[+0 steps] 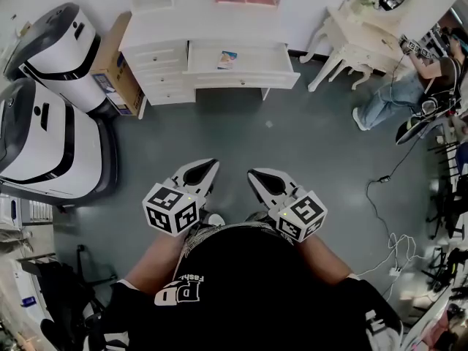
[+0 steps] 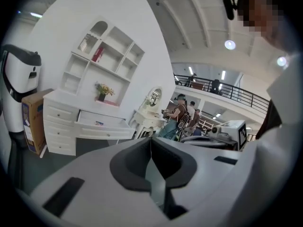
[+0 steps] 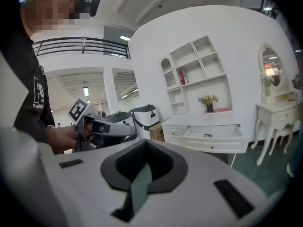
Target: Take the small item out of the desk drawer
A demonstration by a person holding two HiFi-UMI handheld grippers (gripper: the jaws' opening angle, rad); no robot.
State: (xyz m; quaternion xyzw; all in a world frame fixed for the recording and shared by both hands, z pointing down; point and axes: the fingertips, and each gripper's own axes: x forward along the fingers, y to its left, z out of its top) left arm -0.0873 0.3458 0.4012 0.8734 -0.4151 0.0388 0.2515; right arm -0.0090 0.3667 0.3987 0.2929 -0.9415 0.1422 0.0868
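Observation:
A white desk (image 1: 157, 31) stands far ahead across the grey floor, its wide drawer (image 1: 252, 68) pulled open. A small blue-and-white item (image 1: 227, 59) lies flat inside the drawer. My left gripper (image 1: 211, 165) and right gripper (image 1: 253, 174) are held close to my body, side by side, pointing towards the desk and well short of it. Both are shut with nothing between the jaws. In the left gripper view the shut jaws meet at the left gripper (image 2: 151, 144), and the drawer (image 2: 105, 129) shows beyond. The right gripper (image 3: 144, 144) view shows the drawer (image 3: 213, 143) and the item (image 3: 207, 135).
Two large white-and-black machines (image 1: 44, 123) and a cardboard box (image 1: 117, 72) stand to the left of the desk. A white dressing table with a mirror (image 1: 358, 39) and a person (image 1: 409, 86) are at the right. Cables (image 1: 387, 189) lie on the floor at the right.

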